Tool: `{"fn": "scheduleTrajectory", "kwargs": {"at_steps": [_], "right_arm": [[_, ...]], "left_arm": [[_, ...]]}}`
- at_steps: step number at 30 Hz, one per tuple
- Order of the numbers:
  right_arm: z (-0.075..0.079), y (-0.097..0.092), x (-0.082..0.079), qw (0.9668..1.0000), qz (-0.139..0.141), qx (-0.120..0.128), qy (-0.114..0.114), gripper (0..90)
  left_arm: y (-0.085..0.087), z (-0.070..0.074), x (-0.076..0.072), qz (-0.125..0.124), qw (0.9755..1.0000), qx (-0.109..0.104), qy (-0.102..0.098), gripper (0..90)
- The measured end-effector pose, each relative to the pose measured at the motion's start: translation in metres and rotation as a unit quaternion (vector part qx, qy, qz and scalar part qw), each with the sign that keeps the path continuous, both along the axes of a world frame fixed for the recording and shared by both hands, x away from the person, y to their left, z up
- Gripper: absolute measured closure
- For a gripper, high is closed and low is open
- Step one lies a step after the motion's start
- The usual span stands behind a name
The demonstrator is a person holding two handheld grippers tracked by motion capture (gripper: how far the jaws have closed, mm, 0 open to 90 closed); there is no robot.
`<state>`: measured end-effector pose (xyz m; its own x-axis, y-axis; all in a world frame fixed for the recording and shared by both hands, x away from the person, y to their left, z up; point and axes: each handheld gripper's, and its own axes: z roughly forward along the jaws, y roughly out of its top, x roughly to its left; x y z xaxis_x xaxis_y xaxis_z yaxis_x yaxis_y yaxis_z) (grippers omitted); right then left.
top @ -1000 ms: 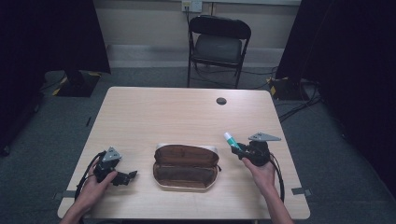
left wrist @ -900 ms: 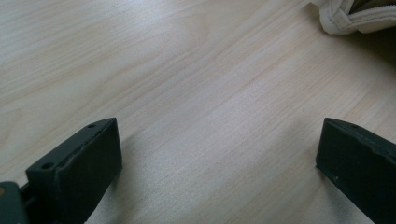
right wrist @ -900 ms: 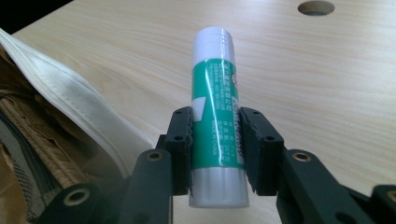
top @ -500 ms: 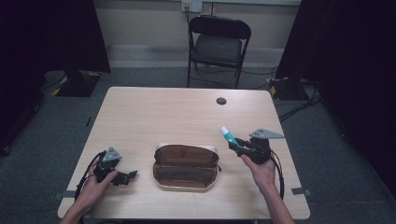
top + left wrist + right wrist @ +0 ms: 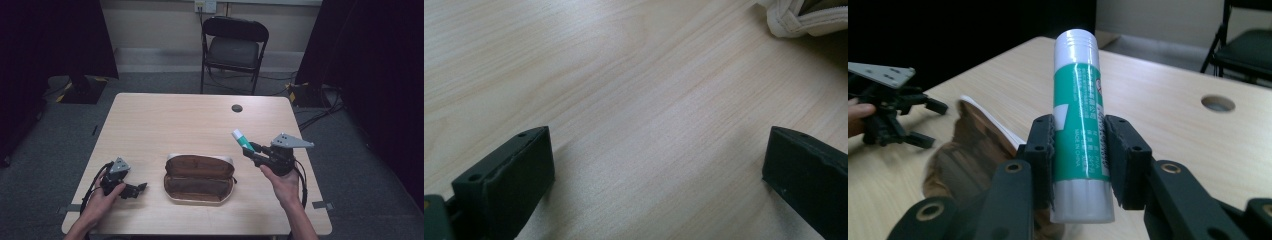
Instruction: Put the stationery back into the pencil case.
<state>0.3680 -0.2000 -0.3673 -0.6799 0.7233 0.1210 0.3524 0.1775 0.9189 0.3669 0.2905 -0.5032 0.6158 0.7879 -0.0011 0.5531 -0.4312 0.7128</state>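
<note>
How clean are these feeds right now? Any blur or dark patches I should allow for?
Right gripper view: glue stick sharp between the pads, open case behind it smeared. Left gripper view: table grain sharp, a soft shadow between the jaws. High view: table evenly lit, room edges near black, case readable.

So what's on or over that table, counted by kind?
Grippers: 2, left gripper and right gripper
Glue stick: 1, green and white
Brown case: 1, lying open
Total: 4
</note>
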Motion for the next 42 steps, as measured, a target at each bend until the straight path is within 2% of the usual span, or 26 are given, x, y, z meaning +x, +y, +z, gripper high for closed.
{"fn": "scheduleTrajectory", "kwargs": {"at_steps": [2,5,7,10,11,14,23,24,25,27,29,30,31,34,35,36,38,42], "right_arm": [[0.005,0.002,-0.003,0.9999,0.006,0.002,-0.008,66.0],[0.023,0.013,-0.016,0.9989,0.035,0.006,-0.03,66.0],[0.028,0.019,-0.021,0.9982,0.047,0.005,-0.036,66.0],[0.03,0.026,-0.024,0.9974,0.06,0.003,-0.039,66.0],[0.029,0.035,-0.028,0.9965,0.075,0.0,-0.038,66.0],[0.028,0.047,-0.031,0.9952,0.092,-0.007,-0.033,66.0],[0.005,0.086,-0.037,0.9892,0.143,-0.033,0.001,66.0],[0.005,0.086,-0.037,0.9892,0.143,-0.033,0.001,66.0],[0.0,0.094,-0.039,0.9873,0.154,-0.038,0.008,66.0],[-0.002,0.098,-0.039,0.9862,0.159,-0.043,0.011,66.0],[-0.011,0.111,-0.038,0.982,0.176,-0.065,0.019,66.0],[-0.011,0.111,-0.038,0.982,0.176,-0.065,0.019,66.0],[-0.021,0.117,-0.037,0.9797,0.183,-0.077,0.029,66.0],[-0.03,0.12,-0.036,0.9795,0.185,-0.07,0.037,66.0],[-0.038,0.122,-0.033,0.9786,0.184,-0.08,0.046,66.0],[-0.041,0.122,-0.032,0.9787,0.18,-0.086,0.046,66.0],[-0.044,0.122,-0.031,0.9791,0.179,-0.082,0.052,66.0],[-0.056,0.121,-0.022,0.9791,0.166,-0.093,0.07,65.9]], "left_arm": [[0.0,0.0,0.0,0.0,1.0,0.001,0.0,0.0],[0.0,0.0,0.0,-0.001,1.0,0.001,0.0,0.0],[0.0,0.0,0.0,0.001,1.0,-0.001,0.0,0.0],[0.0,0.0,0.0,-0.001,1.0,0.001,0.0,0.0],[0.0,0.0,0.001,-0.001,1.0,0.0,0.0,0.0],[0.0,0.0,0.001,-0.002,1.0,0.0,0.0,0.0],[-0.001,0.0,0.002,-0.001,1.0,-0.002,-0.001,0.0],[-0.001,0.0,0.002,-0.001,1.0,-0.002,-0.001,0.0],[-0.001,0.0,0.002,-0.001,1.0,-0.002,-0.001,0.0],[-0.001,0.0,0.002,-0.001,1.0,-0.002,-0.001,0.0],[-0.001,0.0,0.002,-0.001,1.0,-0.002,-0.001,0.0],[-0.001,0.0,0.002,-0.001,1.0,-0.002,-0.001,0.0],[-0.001,0.0,0.002,-0.001,1.0,-0.002,-0.001,0.0],[-0.001,0.0,0.002,-0.001,1.0,-0.002,-0.001,0.0],[-0.001,0.0,0.002,-0.001,1.0,-0.001,-0.001,0.0],[-0.001,0.0,0.002,-0.001,1.0,-0.001,-0.001,0.0],[-0.001,0.0,0.002,-0.001,1.0,-0.002,-0.001,0.0],[-0.001,0.0,0.002,-0.001,1.0,-0.001,-0.001,0.0]]}}
